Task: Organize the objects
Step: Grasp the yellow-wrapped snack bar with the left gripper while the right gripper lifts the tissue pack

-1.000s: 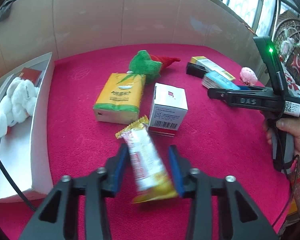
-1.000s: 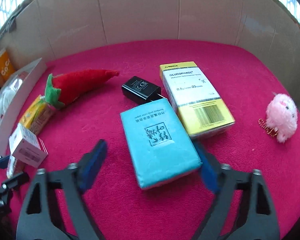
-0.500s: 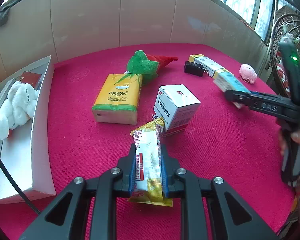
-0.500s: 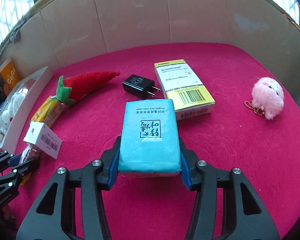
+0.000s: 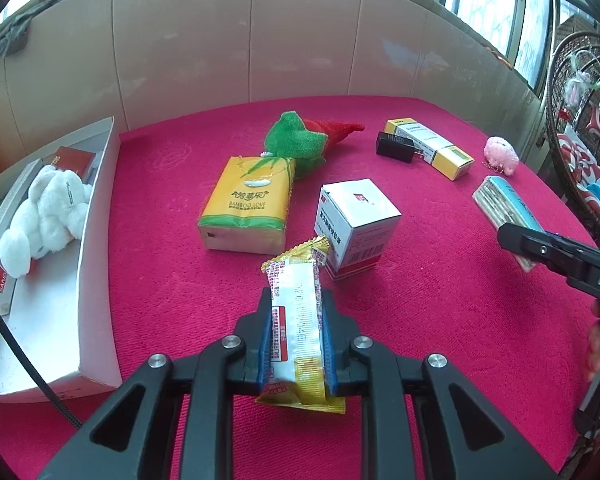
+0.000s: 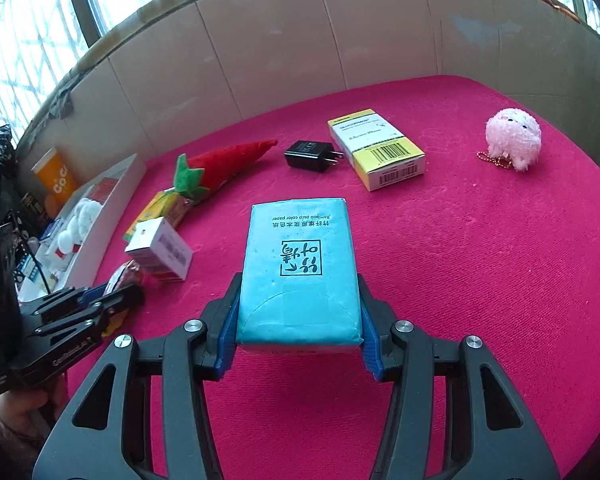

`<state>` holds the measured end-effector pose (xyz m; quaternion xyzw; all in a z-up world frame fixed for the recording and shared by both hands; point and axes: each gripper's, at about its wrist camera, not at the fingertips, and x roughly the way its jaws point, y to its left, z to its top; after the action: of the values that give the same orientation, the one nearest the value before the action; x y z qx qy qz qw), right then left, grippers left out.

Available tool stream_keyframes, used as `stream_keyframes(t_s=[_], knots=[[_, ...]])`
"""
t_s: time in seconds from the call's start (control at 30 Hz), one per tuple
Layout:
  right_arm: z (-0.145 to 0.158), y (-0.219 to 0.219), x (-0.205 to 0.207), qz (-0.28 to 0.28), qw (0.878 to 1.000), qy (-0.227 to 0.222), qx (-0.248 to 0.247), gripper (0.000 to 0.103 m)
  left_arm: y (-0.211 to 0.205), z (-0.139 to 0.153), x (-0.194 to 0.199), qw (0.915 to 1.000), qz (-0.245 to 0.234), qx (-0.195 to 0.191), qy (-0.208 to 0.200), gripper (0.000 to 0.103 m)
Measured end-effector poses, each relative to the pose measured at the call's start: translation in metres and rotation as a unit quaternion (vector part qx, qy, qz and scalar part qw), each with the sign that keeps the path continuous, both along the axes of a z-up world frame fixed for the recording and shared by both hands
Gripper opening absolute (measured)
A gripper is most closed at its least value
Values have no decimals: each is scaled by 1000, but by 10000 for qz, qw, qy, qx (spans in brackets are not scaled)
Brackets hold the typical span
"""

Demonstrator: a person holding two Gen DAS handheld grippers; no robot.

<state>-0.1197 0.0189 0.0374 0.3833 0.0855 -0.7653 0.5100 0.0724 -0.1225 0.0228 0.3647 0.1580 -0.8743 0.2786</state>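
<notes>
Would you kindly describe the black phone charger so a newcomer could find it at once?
Look to the far side of the pink cloth. The charger lies between the red plush chilli and the yellow-and-white medicine box. It is the only black item, with two metal prongs.

Open red counter lies right of centre (only the pink plush there). The white carton and yellow tissue pack block the middle; a white tray walls the left edge.

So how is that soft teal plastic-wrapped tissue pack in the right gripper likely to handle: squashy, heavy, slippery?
The teal plastic-wrapped tissue pack probably gives: its sides bulge slightly where the right gripper pinches it. It looks light, sticking out forward without drooping. The smooth wrapper may slide a little, but the wide blue pads probably hold it.
</notes>
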Motion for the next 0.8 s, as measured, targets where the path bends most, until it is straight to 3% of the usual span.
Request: stream_keyframes(t_s=[0.6, 0.8], knots=[[29, 2, 37, 346, 9990, -28, -277, 50, 9, 13, 13, 9987, 11, -422, 277, 20], [40, -1, 48, 422, 9985, 37, -340, 50, 7, 23, 24, 9981, 43, -400, 466, 20]])
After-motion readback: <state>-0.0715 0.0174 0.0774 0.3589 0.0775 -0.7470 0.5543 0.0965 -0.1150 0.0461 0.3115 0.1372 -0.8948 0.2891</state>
